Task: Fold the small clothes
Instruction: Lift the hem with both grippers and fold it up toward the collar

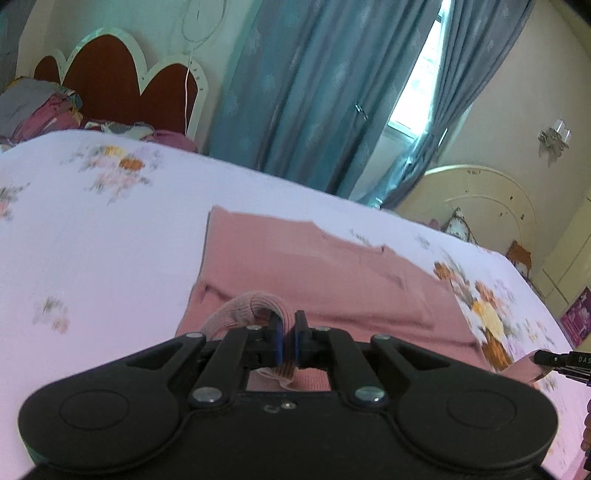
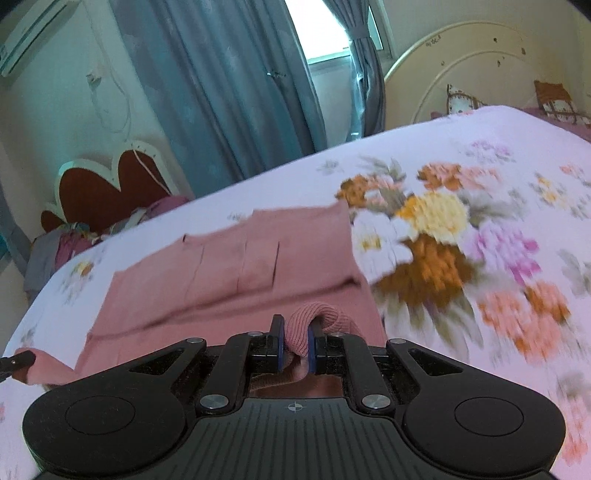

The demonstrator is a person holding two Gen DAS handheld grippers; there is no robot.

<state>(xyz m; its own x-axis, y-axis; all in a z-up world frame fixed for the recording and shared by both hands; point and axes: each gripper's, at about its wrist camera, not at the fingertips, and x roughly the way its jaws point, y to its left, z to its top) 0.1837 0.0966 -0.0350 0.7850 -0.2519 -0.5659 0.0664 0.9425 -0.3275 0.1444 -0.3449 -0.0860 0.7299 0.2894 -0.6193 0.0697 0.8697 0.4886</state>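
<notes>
The left gripper (image 1: 288,334) pinched a ribbed edge of a pink garment (image 1: 317,266) spread on a floral sheet (image 1: 103,229). Far behind hung blue curtains (image 1: 303,85); the other gripper's tip (image 1: 550,357) showed at right.

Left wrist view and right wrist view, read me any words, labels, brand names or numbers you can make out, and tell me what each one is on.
"DAS": white letters on the black body of the right hand-held gripper at the right edge of the left wrist view; cut off by the frame, so likely part of a longer word.
Magenta box beside the bed: printing too blurred to read.
Air conditioner on the wall: no legible label.
Pink garment, floral bedsheet: no text.
</notes>
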